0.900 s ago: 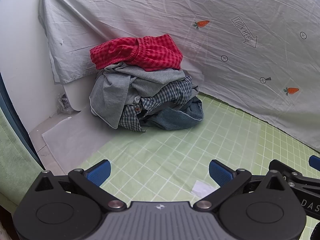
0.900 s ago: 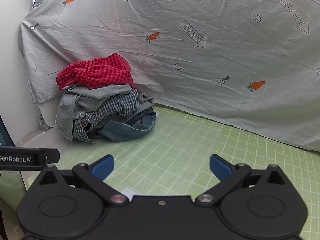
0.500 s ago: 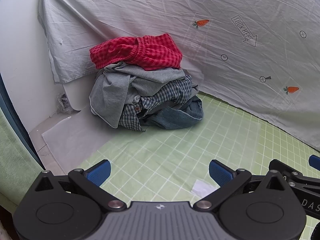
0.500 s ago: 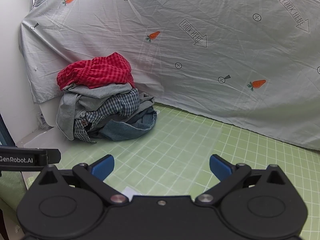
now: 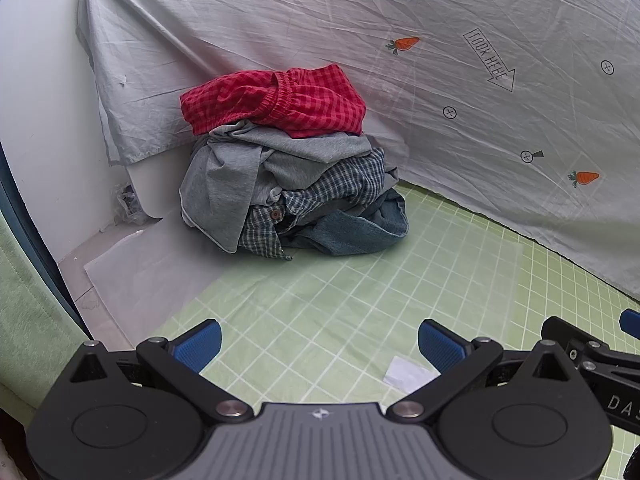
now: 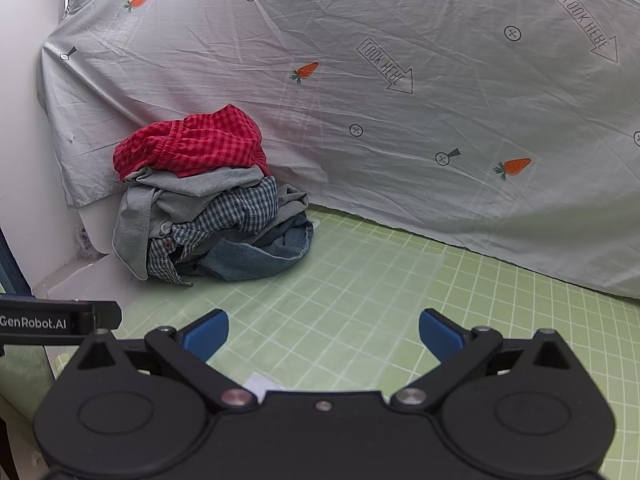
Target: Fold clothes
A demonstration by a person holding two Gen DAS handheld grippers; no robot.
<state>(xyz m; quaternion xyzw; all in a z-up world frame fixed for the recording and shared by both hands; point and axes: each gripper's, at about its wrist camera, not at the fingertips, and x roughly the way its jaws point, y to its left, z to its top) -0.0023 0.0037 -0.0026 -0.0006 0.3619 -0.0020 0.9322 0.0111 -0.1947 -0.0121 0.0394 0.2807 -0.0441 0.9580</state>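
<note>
**Spotter:** Where's the laundry from your side?

**Operator:** The pile of clothes (image 5: 288, 176) sits in the far left corner of the green gridded mat (image 5: 360, 312), pushed up against the grey printed sheet (image 5: 460, 92) hanging behind it. The red checked shorts (image 5: 276, 100) are on top, a grey top (image 5: 240, 176) under them, then a blue plaid shirt (image 5: 344, 184), with a denim piece (image 5: 356, 232) at the bottom.

**Spotter:** And your tongs?

**Operator:** My left tongs (image 5: 319, 338) and right tongs (image 6: 323, 330) both stand wide open with nothing between them, hovering over bare mat, well apart from the pile. There's a small white scrap (image 5: 406, 372) on the mat just ahead of the left ones.

**Spotter:** So nothing folded yet?

**Operator:** I'd say I'm at the very start: nothing is laid out. Next I'd reach for the red shorts, since they lie loose on top, pinch the waistband, and drag them onto the open mat. The risk, I think, is snagging the grey top underneath.
</note>
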